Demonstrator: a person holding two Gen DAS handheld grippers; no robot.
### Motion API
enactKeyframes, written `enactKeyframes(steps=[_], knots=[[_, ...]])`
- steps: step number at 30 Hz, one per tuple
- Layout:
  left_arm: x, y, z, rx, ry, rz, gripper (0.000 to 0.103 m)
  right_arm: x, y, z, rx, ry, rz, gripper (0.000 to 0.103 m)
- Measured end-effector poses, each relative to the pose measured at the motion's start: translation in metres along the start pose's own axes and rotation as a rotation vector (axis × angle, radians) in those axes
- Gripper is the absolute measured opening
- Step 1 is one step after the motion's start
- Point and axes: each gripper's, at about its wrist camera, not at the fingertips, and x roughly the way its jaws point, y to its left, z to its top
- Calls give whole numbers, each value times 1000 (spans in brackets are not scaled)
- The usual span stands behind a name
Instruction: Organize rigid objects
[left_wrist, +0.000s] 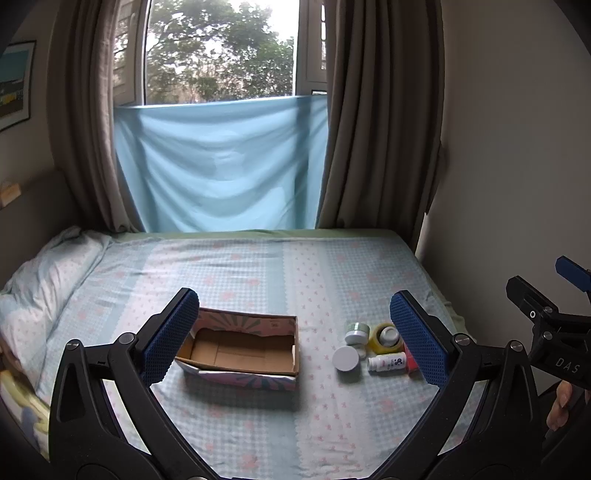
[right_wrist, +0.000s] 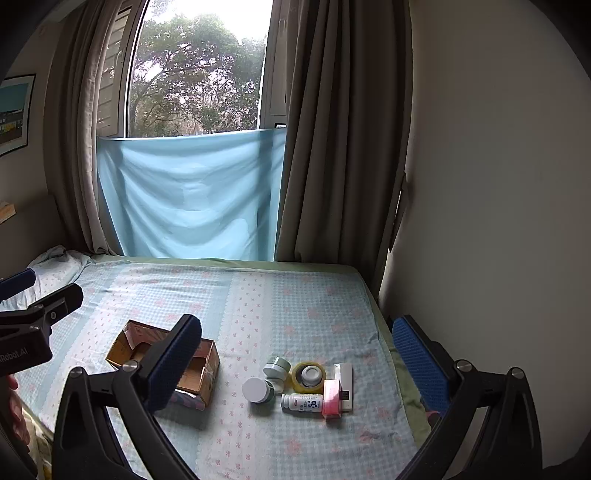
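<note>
1. Above the bed (left_wrist: 258, 266), the left gripper (left_wrist: 295, 332) hangs with its two blue pads wide apart and nothing between them.
2. The right gripper (right_wrist: 299, 365) also hangs over the bed, spread wide and holding nothing.
3. Both grippers tip down a little toward the bed.
4. A cardboard box (left_wrist: 240, 350) sits open on the bed, and its inside looks bare.
5. Right of the box, well apart from it, a small bunch of things lies close together.
6. A jar with a white lid (right_wrist: 256, 389) is the one nearest the box.
7. A small green jar (right_wrist: 277, 365) lies tipped just behind the white-lid jar, farther from us than the box's front.
8. A yellow tape roll (right_wrist: 308, 374) lies flat, farther right of the box, with a small white pot (right_wrist: 309, 373) in its hole.
9. A little white bottle (right_wrist: 301, 401) lies on its side, right of the white-lid jar.
10. A pink box (right_wrist: 331, 398) touches the bottle's far end, and a white flat piece (right_wrist: 345, 384) lies beside it, farthest from the cardboard box.
11. Behind the cardboard box, at the far edge of the bed, a blue cloth (left_wrist: 221, 166) hangs under the window (left_wrist: 221, 51), with brown curtains (left_wrist: 376, 110) on both sides.
12. Left of the box, a pillow (left_wrist: 48, 273) lies by the bed's edge.
</note>
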Motion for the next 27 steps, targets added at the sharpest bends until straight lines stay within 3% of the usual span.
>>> enactKeyframes(steps=[27], knots=[[-4, 6, -2, -21, -9, 0, 103, -2, 5, 3, -10, -15, -16, 103]])
